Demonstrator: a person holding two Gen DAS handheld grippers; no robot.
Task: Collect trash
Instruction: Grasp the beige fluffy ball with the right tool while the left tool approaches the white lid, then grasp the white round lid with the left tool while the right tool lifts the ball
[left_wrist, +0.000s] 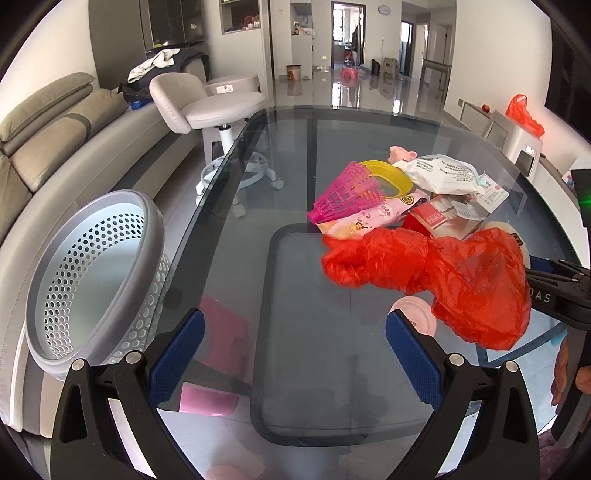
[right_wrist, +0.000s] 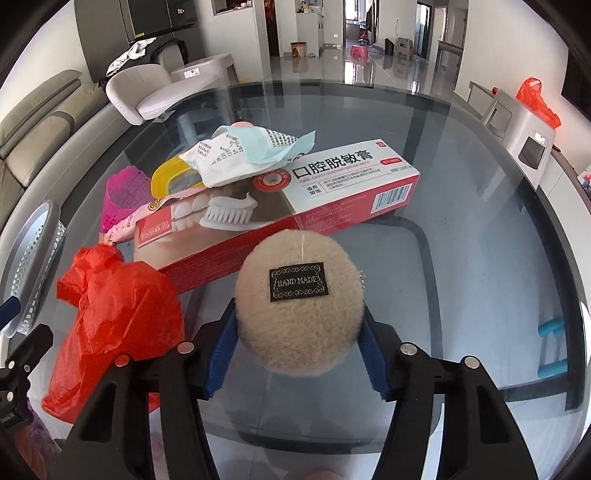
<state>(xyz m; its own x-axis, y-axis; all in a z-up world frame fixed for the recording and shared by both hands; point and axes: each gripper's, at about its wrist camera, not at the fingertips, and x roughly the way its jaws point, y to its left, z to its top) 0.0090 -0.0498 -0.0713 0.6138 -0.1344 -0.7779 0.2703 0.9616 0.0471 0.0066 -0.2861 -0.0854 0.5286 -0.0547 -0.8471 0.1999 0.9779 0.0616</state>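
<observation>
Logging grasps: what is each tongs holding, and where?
Right tongs clamp the fluffy pouch by its sides. Left tongs are open, holding nothing.

The left claw (left_wrist: 295, 354) has black angular arms, round silver screws at the joints and textured blue pads (left_wrist: 177, 354). The right claw (right_wrist: 297, 350) matches, with ribbed blue pads (right_wrist: 221, 354) and silver screws on black arms.

I'm seeing a fuzzy beige plush ball (right_wrist: 299, 306) sitting on glossy smoked glass table (left_wrist: 236, 236), crinkly thin red plastic bag (left_wrist: 443, 277) gleaming near a glossy printed cardboard box (right_wrist: 295, 206), and a matt perforated grey basket (left_wrist: 92, 273) at left.
</observation>
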